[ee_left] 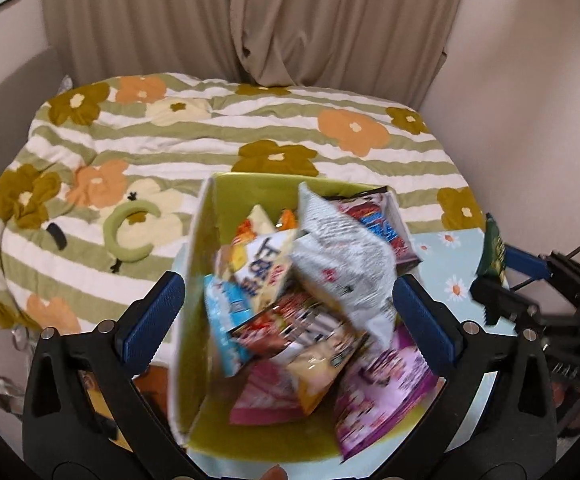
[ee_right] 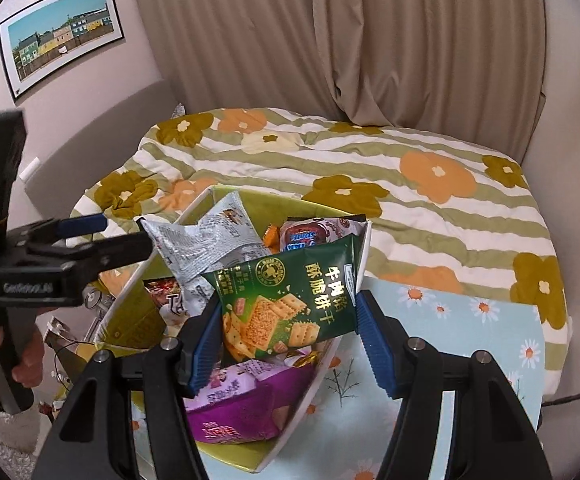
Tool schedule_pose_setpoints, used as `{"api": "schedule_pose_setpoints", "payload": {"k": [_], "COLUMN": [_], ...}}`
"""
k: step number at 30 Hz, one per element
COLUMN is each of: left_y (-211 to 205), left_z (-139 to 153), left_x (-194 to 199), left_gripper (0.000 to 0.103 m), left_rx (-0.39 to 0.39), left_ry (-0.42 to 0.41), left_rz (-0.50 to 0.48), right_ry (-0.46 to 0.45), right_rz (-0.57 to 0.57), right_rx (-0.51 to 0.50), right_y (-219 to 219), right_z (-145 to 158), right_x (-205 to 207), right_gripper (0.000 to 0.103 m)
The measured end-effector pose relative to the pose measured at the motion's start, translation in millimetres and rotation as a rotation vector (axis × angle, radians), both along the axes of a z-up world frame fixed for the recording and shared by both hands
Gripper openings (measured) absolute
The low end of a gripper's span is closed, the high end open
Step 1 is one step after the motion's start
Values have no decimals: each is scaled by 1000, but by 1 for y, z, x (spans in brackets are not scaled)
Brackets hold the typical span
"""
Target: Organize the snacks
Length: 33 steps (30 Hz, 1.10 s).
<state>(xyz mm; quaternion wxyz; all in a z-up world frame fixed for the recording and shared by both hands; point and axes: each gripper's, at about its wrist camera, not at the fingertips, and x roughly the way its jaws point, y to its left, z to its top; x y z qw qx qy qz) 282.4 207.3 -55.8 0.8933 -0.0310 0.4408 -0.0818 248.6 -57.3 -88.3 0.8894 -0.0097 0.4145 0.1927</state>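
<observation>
A dark green foil cracker packet [ee_right: 290,300], printed with square crackers, hangs between the right gripper's [ee_right: 286,344] clamped jaws above the lime-green snack bin [ee_right: 138,316]. The left gripper [ee_left: 286,320] spreads apart over the bin.

1 green box [ee_right: 246,454]; 1 green cracker packet [ee_right: 290,304]; 1 silver-grey packet [ee_left: 342,256]; 1 purple packet [ee_right: 246,404]; 2 grippers [ee_left: 286,312] [ee_right: 286,344]; 1 floral quilt [ee_left: 218,132]; 1 framed picture [ee_right: 60,36]; other packets too jumbled to count.
</observation>
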Motion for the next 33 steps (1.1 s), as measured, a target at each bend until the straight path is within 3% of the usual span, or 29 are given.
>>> {"api": "schedule_pose_setpoints", "payload": {"k": [7,8,10,12,20,25,33], "left_y": [33,36,39,41,43,28,-17], "left_z": [-3,-5,-9,-15,-33,-8,59], "left_x": [-12,-12,-13,-19,-62,-102,-189], "left_gripper": [103,103,103,103,103,103,103], "left_rx": [-21,-22,-21,-12,-16,2,54], "left_ry": [2,5,12,18,43,-30,-218], "left_rz": [12,13,18,29,89,84,55], "right_ry": [31,41,57,57,30,-42,-176], "right_rz": [6,6,-2,-8,-18,-36,-163], "right_rx": [-38,-35,-30,-34,-20,7,28], "right_y": [24,26,28,28,13,-1,-32], "right_z": [-7,-11,-19,-25,-22,6,63], "right_x": [13,17,22,21,-16,-59,-152], "right_gripper": [63,66,89,97,99,99,103]}}
